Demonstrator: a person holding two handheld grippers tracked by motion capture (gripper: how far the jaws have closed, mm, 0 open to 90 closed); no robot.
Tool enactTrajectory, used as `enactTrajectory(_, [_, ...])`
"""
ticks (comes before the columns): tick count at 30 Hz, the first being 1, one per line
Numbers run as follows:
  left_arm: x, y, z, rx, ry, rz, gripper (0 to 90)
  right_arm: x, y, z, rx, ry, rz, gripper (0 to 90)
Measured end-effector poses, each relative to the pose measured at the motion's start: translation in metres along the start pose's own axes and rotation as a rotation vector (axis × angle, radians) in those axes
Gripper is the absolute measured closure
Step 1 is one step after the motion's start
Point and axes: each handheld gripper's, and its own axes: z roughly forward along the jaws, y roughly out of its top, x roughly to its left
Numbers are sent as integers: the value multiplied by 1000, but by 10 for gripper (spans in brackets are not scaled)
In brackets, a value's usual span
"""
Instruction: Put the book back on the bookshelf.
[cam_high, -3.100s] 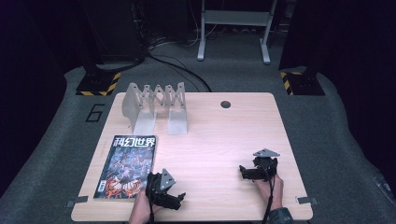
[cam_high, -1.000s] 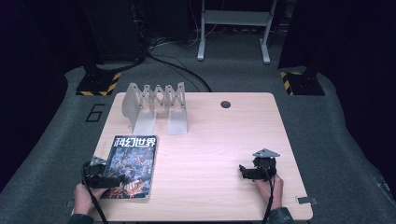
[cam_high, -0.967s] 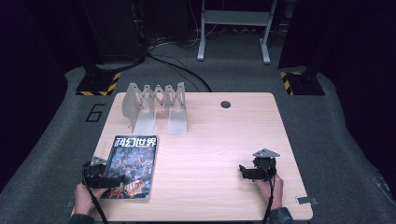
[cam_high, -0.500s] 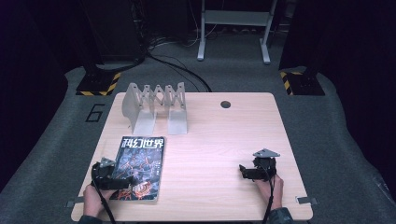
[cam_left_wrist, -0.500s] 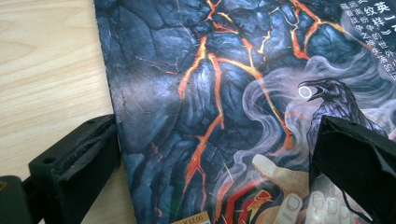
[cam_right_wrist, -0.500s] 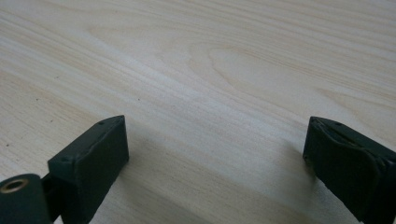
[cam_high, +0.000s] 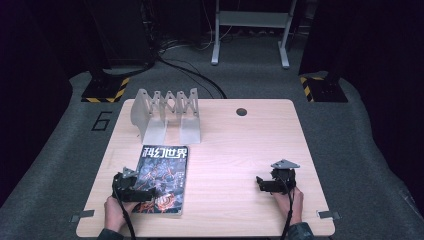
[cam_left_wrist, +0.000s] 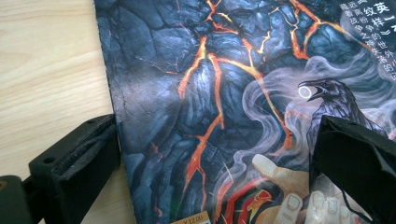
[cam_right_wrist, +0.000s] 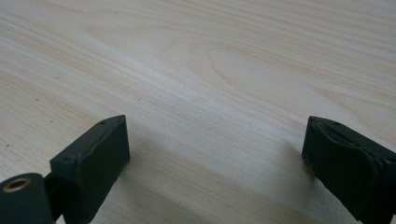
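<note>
A magazine with a dark lava-patterned cover lies flat on the left half of the wooden table. My left gripper is at the magazine's lower left corner, open. In the left gripper view one jaw rests on the wood just beside the magazine's edge and the other sits over the cover. Far from the magazine, my right gripper rests on the table at the front right. It stands open in the right gripper view, with bare wood between the jaws.
A grey metal file rack stands at the back left of the table, just beyond the magazine. A round cable hole is at the back centre. Dark floor, cables and stands surround the table.
My left gripper went from the magazine's right side round to its left edge. Since one second ago the magazine has slid to the right with that gripper against it. The right gripper stayed still.
</note>
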Motion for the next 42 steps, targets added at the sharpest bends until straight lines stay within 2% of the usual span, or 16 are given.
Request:
enactTrajectory(11, [-26, 8, 10, -10, -2, -1, 7, 0, 0, 0, -9, -1, 1, 74])
enactTrajectory(19, [-50, 16, 19, -13, -19, 23, 7, 0, 0, 0, -11, -2, 2, 80])
enactTrajectory(22, [-57, 19, 22, 4, -30, 50, 7, 0, 0, 0, -11, -2, 2, 80])
enactTrajectory(25, [-64, 22, 24, 11, -33, 55, 10, 0, 0, 0, -11, -3, 2, 80])
enactTrajectory(35, [-89, 26, 31, -6, -34, 45, 12, 0, 0, 0, -11, -3, 1, 81])
enactTrajectory(39, [-96, 27, 33, -6, -37, 51, 12, 0, 0, 0, -10, -2, 0, 82])
enactTrajectory(42, [-100, 28, 34, -8, -36, 40, 12, 0, 0, 0, -11, -3, 2, 82])
